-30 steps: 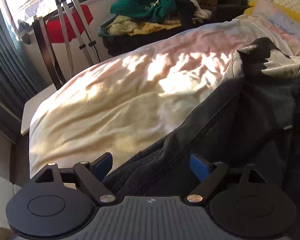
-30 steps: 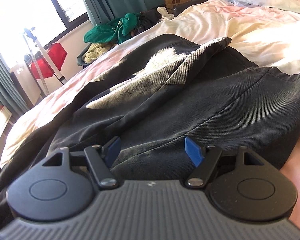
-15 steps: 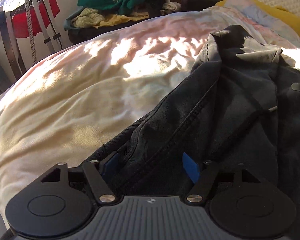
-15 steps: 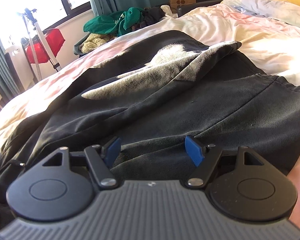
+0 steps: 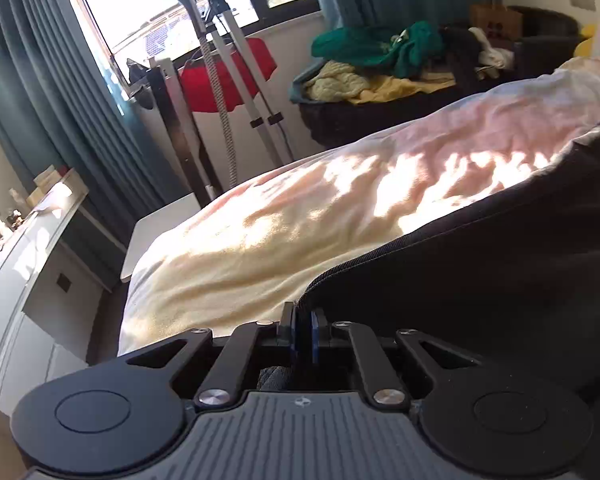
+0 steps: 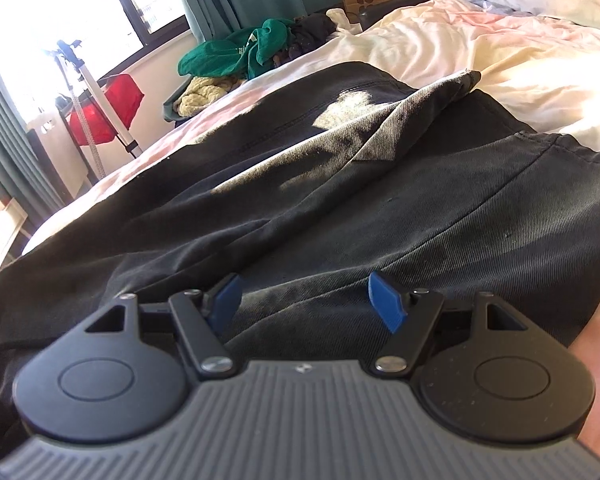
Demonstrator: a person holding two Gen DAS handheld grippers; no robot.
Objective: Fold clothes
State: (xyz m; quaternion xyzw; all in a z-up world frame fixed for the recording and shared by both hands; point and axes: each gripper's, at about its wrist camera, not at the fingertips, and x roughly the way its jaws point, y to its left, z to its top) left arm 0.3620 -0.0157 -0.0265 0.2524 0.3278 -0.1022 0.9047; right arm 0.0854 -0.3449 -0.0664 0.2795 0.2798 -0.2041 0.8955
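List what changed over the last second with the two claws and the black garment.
The left claw has just closed, pinching the seamed edge of the black garment, and its view swung toward the window. The right claw stayed open over the garment, which lies as before on the bed.

The left hand-held gripper [image 5: 303, 330] points forward and downward, and its jaws have just been closing: the two blue pads [image 5: 314, 334] now stand almost together, pinching a dark seamed edge of cloth [image 5: 480, 280] between them. The right hand-held gripper [image 6: 303, 300] is likewise tilted downward, its blue fingertips [image 6: 384, 304] standing wide apart over the cloth without pressing on it. At the lower right edge of the right wrist view, part of the person's bare hand [image 6: 596, 380] shows beside the gripper's body.
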